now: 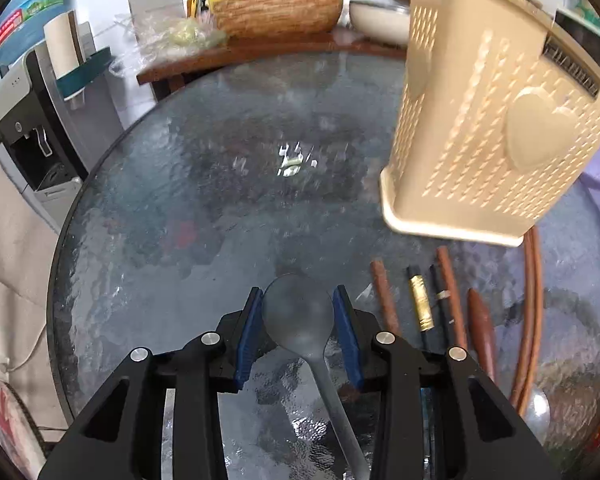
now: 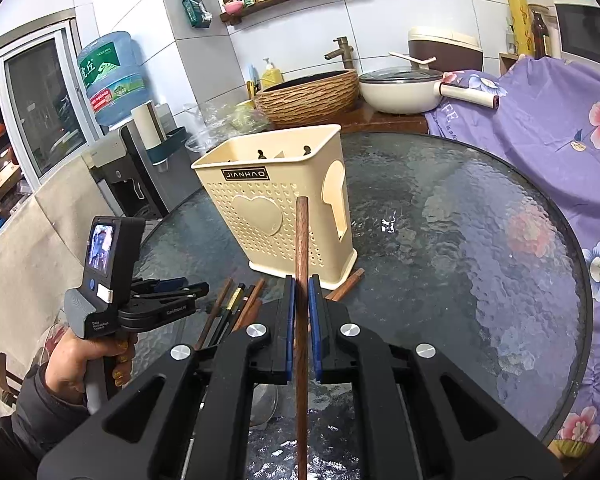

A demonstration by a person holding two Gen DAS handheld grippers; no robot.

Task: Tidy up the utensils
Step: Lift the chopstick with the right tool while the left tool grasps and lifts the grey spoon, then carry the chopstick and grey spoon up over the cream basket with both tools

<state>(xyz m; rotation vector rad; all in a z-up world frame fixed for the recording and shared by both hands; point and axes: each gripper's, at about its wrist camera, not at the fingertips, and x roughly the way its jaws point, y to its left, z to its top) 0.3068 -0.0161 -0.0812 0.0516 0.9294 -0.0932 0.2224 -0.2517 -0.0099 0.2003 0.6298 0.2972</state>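
Note:
My left gripper (image 1: 299, 300) points down at the glass table, its blue pads against both sides of the bowl of a metal spoon (image 1: 300, 320), whose handle runs back under the jaws. In the right wrist view a hand holds that left gripper (image 2: 196, 288) low at the left. My right gripper (image 2: 300, 280) is shut on a dark wooden chopstick (image 2: 302, 232) that sticks forward, with its end in front of the beige perforated utensil holder (image 2: 276, 200). The holder (image 1: 480, 128) stands upright on the table. Several chopsticks (image 1: 420, 300) and wooden utensils lie beside it.
The round glass table (image 2: 460, 240) fills both views. A purple floral cloth (image 2: 540, 128) drapes its right side. Behind it are a woven basin (image 2: 308, 96), a white pan (image 2: 400, 92) and a water dispenser (image 2: 112, 80). A second metal spoon (image 1: 538, 412) lies near the right edge.

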